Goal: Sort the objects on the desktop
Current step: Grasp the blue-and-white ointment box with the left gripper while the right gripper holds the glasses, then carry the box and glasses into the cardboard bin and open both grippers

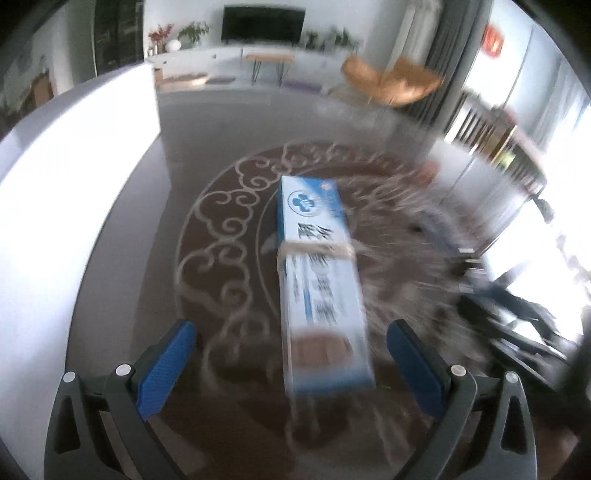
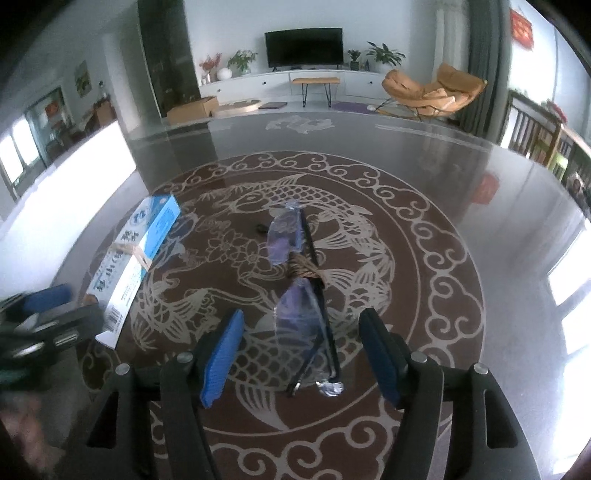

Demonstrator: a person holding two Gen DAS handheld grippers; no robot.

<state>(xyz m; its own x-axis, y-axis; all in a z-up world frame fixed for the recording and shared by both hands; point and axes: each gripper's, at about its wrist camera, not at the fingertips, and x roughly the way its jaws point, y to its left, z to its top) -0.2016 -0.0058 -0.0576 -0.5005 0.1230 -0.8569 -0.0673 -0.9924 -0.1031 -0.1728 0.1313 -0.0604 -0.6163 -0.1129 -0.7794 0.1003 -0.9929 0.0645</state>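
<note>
Lying mid-frame, one box [image 1: 317,277] with unreadable blurred print is seen between the wide-open, empty left gripper [image 1: 291,365]; one wrapped bundle [image 2: 303,288] is straddled, ungripped, by the half-open right gripper [image 2: 299,354].

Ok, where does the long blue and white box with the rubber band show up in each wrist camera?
Left wrist: the blue and white box lies centre frame, lengthwise, its near end between the open left gripper's fingers, untouched.
Right wrist: same box at left, angled, beside the blurred left gripper.
Shared landmark: the television on the far wall.
</note>
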